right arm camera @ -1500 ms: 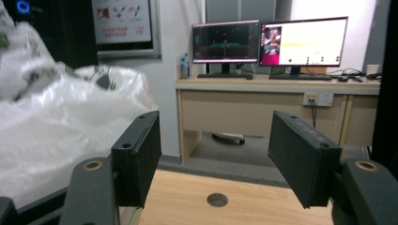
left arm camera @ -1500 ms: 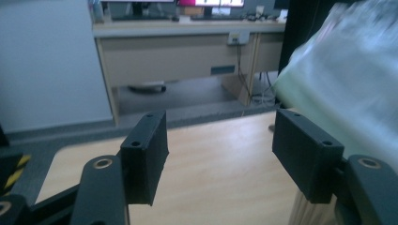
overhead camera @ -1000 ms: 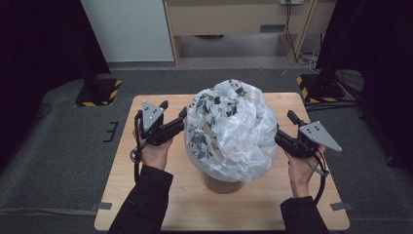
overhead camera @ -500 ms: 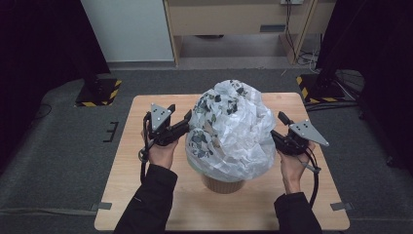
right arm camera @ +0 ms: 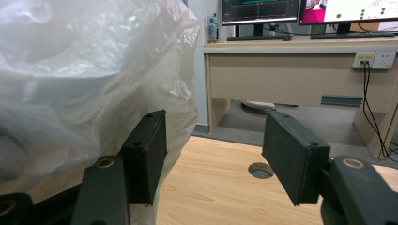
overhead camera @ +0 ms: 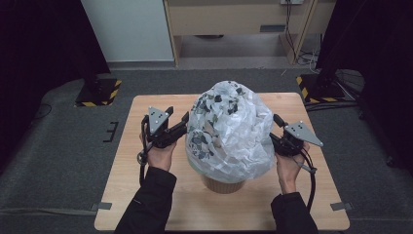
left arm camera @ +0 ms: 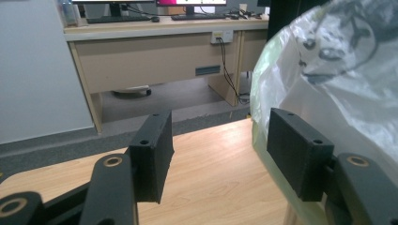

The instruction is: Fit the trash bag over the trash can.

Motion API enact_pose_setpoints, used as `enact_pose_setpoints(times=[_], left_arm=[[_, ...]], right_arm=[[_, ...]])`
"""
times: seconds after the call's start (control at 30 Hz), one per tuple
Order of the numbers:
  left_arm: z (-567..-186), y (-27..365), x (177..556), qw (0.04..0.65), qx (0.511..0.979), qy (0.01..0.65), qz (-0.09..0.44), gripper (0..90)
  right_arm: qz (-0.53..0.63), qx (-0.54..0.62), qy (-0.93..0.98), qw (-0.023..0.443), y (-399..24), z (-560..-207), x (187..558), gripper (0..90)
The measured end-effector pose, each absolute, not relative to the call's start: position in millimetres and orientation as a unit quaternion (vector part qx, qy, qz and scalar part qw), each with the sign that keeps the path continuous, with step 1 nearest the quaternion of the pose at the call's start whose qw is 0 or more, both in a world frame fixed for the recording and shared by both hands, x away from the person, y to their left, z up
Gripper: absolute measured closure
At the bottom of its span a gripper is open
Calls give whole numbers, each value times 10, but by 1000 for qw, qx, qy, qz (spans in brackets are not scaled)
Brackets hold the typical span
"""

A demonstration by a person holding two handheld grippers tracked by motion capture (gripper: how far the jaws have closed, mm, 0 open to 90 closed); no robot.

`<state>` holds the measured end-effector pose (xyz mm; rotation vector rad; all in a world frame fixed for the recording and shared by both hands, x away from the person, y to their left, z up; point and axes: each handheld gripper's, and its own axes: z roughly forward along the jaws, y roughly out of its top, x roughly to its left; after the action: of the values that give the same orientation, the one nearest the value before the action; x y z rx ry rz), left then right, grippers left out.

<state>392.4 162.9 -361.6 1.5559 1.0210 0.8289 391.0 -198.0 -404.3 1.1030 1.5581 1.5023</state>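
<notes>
bag, big & see-thru plastic w/ dark leaf-like marks, sits puffed up over a tan tub in the middle of the wood table. just the bottom of the tub peeks out under the bag, on the near side. the bag looks crinkly & shiny, tall like a dome.

left gripper is on the left side of the bag, held in the person's left hand. its jaws are spread wide w/ nothing between them. in the left gripper view one jaw sits right up against the plastic, maybe touching it, can't tell for sure. the other jaw is out over bare wood.

right gripper is on the right side of the bag, held in the right hand. its jaws are spread wide too, nothing in them. in the right gripper view one jaw is just by the bag's side & the plastic bulges over it. the other jaw is apart from the bag, over the table. a small round hole shows in the table top past the jaws.

both hands are about level w/ each other, one on each side of the bag. dark sleeves come in from the bottom.

far back there is a desk w/ screens on it, & grey carpet round the table.
</notes>
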Motion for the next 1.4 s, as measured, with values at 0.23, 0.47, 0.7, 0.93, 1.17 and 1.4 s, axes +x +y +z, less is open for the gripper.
enact_pose_setpoints(times=[0.23, 0.47, 0.7, 0.93, 1.17, 1.4], left_arm=[[-3718, 1642, 3909, 539, 652, 423, 325, 450], [-3891, 1609, 3923, 531, 667, 420, 311, 467], [-4112, 1594, 3911, 521, 677, 430, 293, 467], [-4307, 1584, 3931, 502, 688, 444, 278, 463], [-4348, 1622, 3939, 488, 692, 450, 282, 438], [-4264, 1938, 3833, 480, 676, 474, 298, 430]], right_arm=[[578, 427, 603, 346, -1981, -4065, 3907, 406], [572, 432, 611, 335, -1977, -4182, 3921, 402], [570, 440, 615, 322, -1972, -4318, 3918, 404], [555, 451, 621, 320, -1958, -4400, 3925, 405], [543, 453, 625, 331, -1995, -4410, 3925, 398], [556, 460, 593, 358, -2360, -4216, 3832, 384]])
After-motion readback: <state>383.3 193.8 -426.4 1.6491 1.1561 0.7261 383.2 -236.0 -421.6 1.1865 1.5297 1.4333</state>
